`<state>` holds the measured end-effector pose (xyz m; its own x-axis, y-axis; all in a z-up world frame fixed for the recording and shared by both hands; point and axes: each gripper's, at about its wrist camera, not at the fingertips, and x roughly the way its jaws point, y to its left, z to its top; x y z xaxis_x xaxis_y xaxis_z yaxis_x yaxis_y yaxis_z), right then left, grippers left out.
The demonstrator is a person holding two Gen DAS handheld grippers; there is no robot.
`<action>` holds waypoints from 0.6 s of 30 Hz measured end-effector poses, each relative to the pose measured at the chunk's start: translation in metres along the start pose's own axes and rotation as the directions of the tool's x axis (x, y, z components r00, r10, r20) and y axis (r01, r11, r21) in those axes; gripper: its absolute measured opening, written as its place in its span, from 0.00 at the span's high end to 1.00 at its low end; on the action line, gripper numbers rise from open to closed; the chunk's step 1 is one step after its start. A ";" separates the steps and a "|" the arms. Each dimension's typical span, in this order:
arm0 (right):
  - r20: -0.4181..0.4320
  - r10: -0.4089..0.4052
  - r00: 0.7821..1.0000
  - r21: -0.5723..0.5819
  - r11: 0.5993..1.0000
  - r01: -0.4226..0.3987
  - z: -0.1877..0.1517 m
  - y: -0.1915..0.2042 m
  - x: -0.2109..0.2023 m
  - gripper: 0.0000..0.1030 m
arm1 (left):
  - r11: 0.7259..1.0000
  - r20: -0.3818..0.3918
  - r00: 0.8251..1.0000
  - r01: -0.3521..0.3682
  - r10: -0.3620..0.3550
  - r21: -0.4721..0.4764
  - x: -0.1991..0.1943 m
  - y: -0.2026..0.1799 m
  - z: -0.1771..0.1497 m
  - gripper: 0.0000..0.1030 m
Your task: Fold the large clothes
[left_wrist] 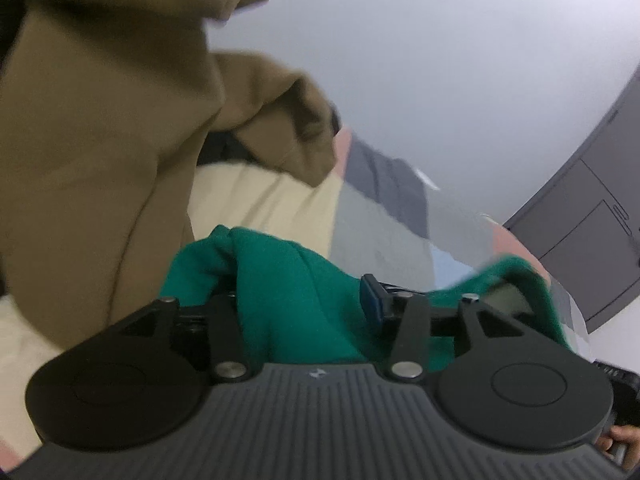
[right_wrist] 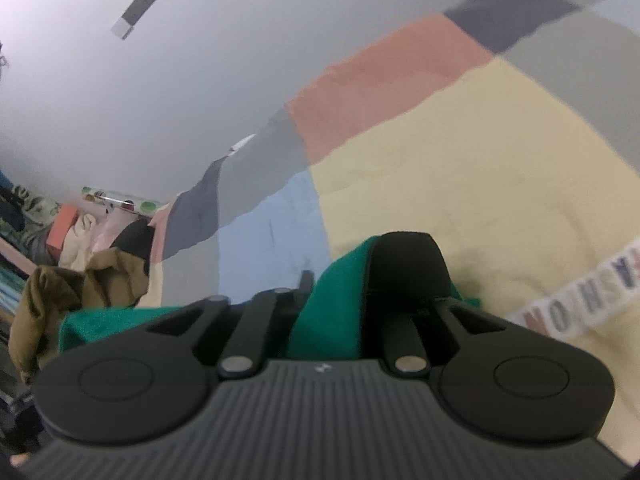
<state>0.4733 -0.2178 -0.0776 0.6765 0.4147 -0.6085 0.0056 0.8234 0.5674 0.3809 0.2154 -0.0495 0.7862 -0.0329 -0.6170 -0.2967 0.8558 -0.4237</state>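
Soft, even indoor light with faint shadows; both fisheye views are motion-blurred and bend strongly at the edges.

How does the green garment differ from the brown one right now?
The green garment lies between the left gripper jaws; the brown garment sits beside it, ungripped. The green is a small bunched fold in the left view; the brown fills much more of it. Both are plain, crumpled fabric on the patchwork bedspread.
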 end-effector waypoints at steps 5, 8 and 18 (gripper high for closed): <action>0.061 0.018 0.998 -0.091 0.996 -0.013 -0.011 0.019 -0.061 0.47 | 0.997 0.072 0.997 -0.001 -0.005 0.076 -0.068 -0.043 -0.020 0.44; 0.078 0.034 0.996 -0.149 0.989 -0.022 -0.026 0.027 -0.098 0.47 | 0.994 0.104 0.994 0.034 -0.045 0.102 -0.105 -0.064 -0.036 0.43; 0.066 0.089 0.994 -0.168 0.983 -0.077 -0.105 0.027 -0.170 0.47 | 0.994 0.088 0.991 0.097 -0.101 0.055 -0.151 -0.087 -0.129 0.39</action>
<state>0.2806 -0.2256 -0.0171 0.7214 0.4598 -0.5179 -0.1699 0.8424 0.5114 0.2178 0.0799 -0.0047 0.8567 -0.0741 -0.5104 -0.1889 0.8758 -0.4442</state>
